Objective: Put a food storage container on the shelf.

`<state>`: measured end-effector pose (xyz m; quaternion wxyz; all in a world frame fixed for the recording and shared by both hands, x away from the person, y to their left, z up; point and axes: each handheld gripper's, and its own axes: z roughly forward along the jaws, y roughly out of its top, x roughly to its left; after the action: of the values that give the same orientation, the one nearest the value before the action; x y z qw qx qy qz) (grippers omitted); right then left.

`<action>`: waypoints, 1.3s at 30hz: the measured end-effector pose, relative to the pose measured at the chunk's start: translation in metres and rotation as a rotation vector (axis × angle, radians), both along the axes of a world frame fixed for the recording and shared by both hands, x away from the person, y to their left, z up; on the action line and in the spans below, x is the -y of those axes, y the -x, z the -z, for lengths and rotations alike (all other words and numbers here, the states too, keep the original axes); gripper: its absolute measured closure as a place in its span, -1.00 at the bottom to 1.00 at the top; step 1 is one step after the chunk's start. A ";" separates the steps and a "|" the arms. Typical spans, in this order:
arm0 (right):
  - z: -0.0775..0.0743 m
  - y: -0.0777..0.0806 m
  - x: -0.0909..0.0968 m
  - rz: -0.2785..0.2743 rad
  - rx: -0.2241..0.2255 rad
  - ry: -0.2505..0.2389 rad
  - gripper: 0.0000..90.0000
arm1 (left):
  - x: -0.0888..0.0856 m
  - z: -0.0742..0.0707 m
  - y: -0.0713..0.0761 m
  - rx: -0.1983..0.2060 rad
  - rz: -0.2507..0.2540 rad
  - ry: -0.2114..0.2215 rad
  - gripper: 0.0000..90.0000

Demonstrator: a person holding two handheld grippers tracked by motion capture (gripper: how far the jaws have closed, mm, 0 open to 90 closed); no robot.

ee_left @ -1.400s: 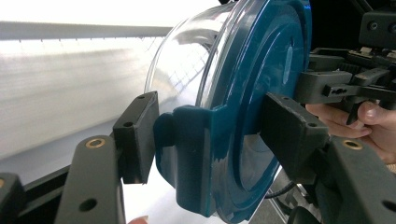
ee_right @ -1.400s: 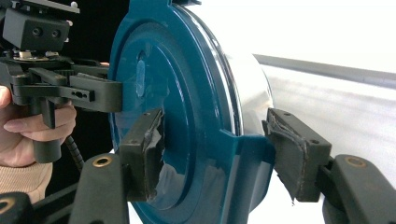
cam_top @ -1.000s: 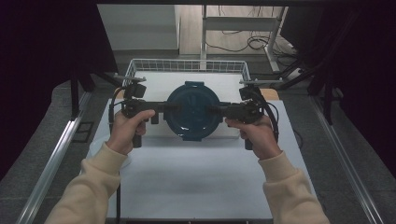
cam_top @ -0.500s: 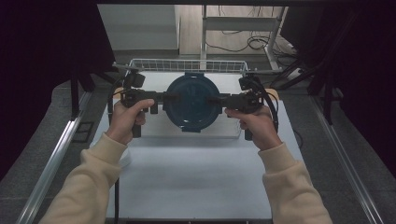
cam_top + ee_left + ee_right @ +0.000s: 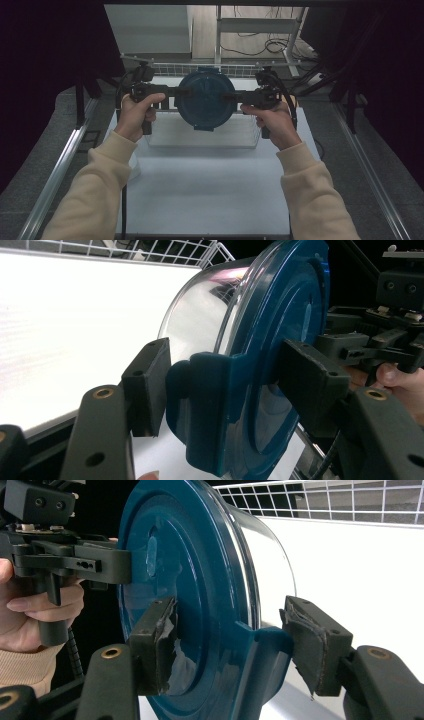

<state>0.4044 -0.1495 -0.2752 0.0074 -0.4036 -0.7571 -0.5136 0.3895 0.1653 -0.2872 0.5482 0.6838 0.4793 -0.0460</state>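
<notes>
Carrying the lidded container (image 5: 205, 99) by its side clips, left tool (image 5: 172, 93) and right tool (image 5: 235, 96) both clamped on, risked it slipping if either grip eased.

Both forearms, in cream sleeves, extend forward from the lower edge of the high view, roughly parallel and level with each other. The left hand (image 5: 134, 114) wraps the handle of the left gripper (image 5: 172, 93), which points inward to the right; the right hand (image 5: 274, 120) holds the right gripper (image 5: 239, 95), pointing inward to the left. Each gripper's fingers (image 5: 146, 385) stand partly apart and apparently press on what lies between them. Cables trail from both grippers beside the wrists.
</notes>
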 end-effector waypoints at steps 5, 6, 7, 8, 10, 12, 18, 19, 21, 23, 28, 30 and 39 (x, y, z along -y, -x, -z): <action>-0.003 -0.010 -0.001 0.002 -0.006 -0.002 -0.11 | -0.002 -0.003 -0.011 -0.010 -0.001 0.008 -0.13; -0.003 -0.012 -0.001 0.000 -0.003 -0.003 -0.11 | -0.002 -0.004 -0.014 -0.009 -0.001 0.008 -0.13; -0.004 -0.015 -0.001 0.000 -0.001 -0.002 -0.11 | -0.002 -0.004 -0.016 -0.009 -0.003 0.008 -0.13; -0.005 -0.017 -0.002 -0.002 -0.006 -0.007 -0.11 | -0.003 -0.005 -0.018 -0.006 -0.004 0.008 -0.13; -0.006 -0.023 -0.002 -0.002 -0.009 -0.006 -0.11 | -0.003 -0.006 -0.023 -0.011 -0.007 0.010 -0.13; -0.007 -0.028 -0.003 -0.002 -0.016 -0.006 -0.11 | -0.004 -0.006 -0.029 -0.015 -0.012 0.017 -0.13; -0.009 -0.046 -0.006 -0.003 -0.025 0.003 -0.11 | -0.007 -0.003 -0.045 -0.039 -0.021 0.036 -0.14; -0.009 -0.048 -0.006 -0.003 -0.028 0.007 -0.11 | -0.008 -0.002 -0.047 -0.043 -0.022 0.041 -0.14; -0.010 -0.053 -0.007 -0.007 -0.030 0.015 -0.11 | -0.008 0.000 -0.050 -0.048 -0.023 0.046 -0.14; -0.009 -0.056 -0.008 -0.010 -0.033 0.021 -0.11 | -0.009 0.002 -0.052 -0.053 -0.024 0.049 -0.14; -0.003 -0.065 -0.008 -0.016 -0.051 0.020 -0.11 | -0.008 0.009 -0.059 -0.068 -0.031 0.051 -0.14; 0.001 -0.069 -0.008 -0.017 -0.061 0.023 -0.11 | -0.007 0.014 -0.063 -0.076 -0.043 0.051 -0.15; 0.012 -0.086 -0.002 0.001 -0.118 -0.019 -0.10 | -0.006 0.025 -0.075 -0.117 -0.056 0.087 -0.12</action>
<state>0.4902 -0.1471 -0.2872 0.0556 -0.4336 -0.7501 -0.4962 0.4648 0.1712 -0.3122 0.5496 0.6419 0.5269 -0.0911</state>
